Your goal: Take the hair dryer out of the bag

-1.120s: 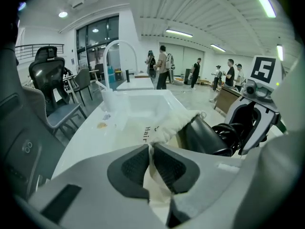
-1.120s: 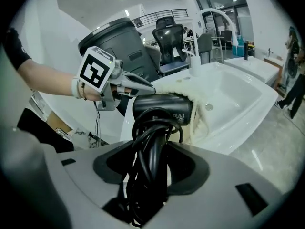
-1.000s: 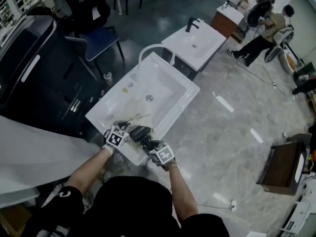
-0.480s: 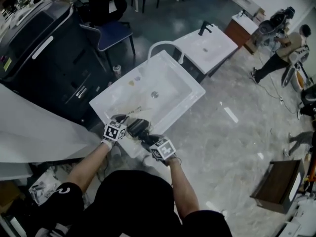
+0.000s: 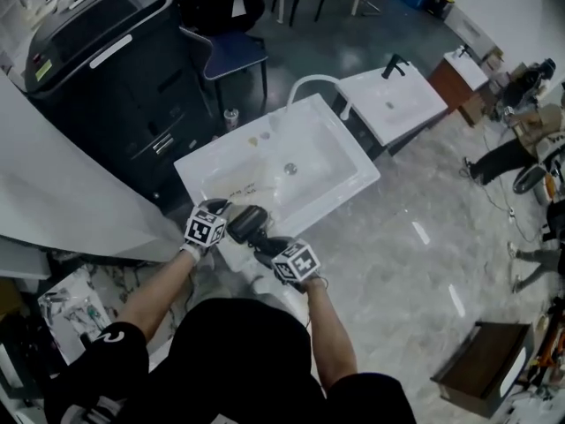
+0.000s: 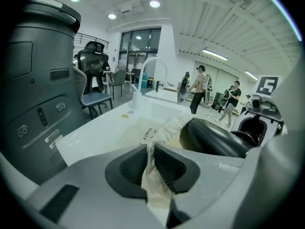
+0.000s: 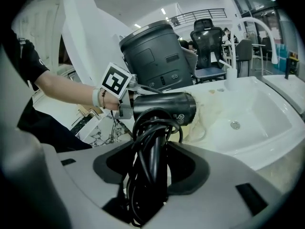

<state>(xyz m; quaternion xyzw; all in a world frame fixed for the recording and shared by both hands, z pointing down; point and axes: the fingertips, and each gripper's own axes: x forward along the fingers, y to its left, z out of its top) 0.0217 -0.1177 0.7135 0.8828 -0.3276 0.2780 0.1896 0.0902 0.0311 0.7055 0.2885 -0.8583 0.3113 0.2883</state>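
Taking it out looks nearly finished: the black hair dryer with its coiled cord point(image 7: 162, 108) hangs over the near edge of the white ceramic sink point(image 5: 327, 162), its nozzle end just at the mouth of the cream cloth bag point(image 6: 167, 127). The right gripper point(image 7: 150, 171) clamps the handle and cord bundle. The left gripper point(image 6: 151, 163), nearly closed, pinches bag fabric. Left to do is pulling the two fully apart.

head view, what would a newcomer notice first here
The black hair dryer stands out at the near edge of the white rectangular sink, its handle and wound cord clamped in the right gripper. The left gripper pinches the cream cloth bag round the dryer's nose. A big dark grey machine looms at upper left.
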